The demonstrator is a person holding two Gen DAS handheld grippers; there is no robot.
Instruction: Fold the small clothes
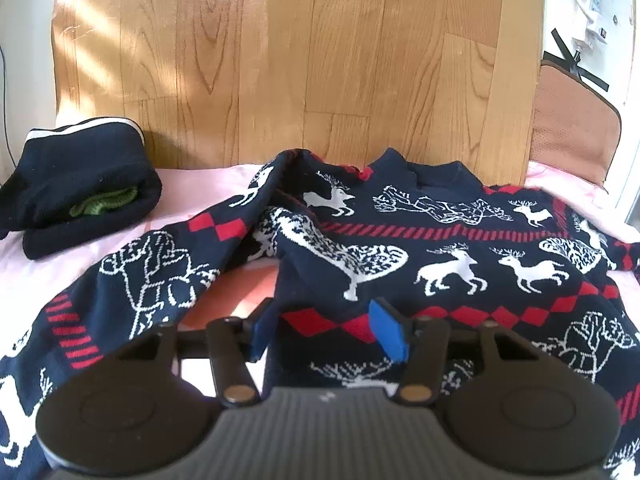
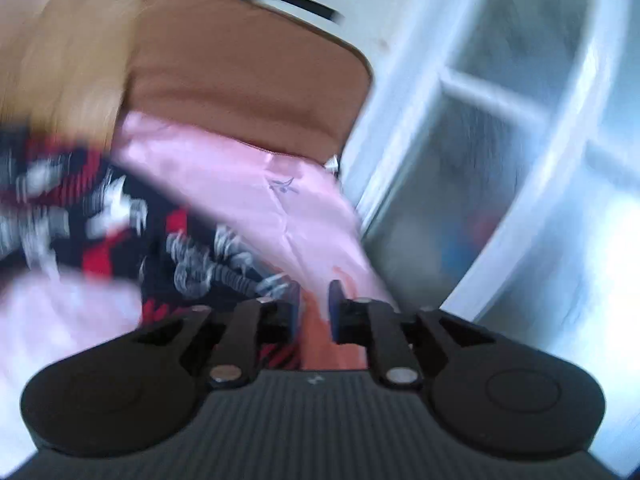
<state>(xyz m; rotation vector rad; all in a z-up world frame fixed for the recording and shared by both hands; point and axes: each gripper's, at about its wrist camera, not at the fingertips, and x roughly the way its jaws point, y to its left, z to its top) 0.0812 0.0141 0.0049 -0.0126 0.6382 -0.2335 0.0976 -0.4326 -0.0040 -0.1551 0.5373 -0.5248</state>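
A navy sweater (image 1: 440, 240) with white reindeer and red diamonds lies spread on the pink sheet (image 1: 192, 188), collar towards the headboard. Its left sleeve (image 1: 152, 272) slants down to the left. My left gripper (image 1: 324, 330) hovers low over the sweater's left side edge, jaws wide apart. One blue pad (image 1: 262, 328) stands off the cloth and the other (image 1: 388, 332) over it, neither pressing. The right wrist view is blurred. There my right gripper (image 2: 315, 312) shows a narrow gap with only the sheet behind it, just right of the sweater's sleeve end (image 2: 120, 232).
A folded dark garment pile (image 1: 80, 192) with something green tucked in sits at the back left. A wooden headboard (image 1: 300, 60) stands behind the bed. A brown cushion (image 2: 248, 72) rests at the right corner, next to a white framed glass panel (image 2: 480, 160).
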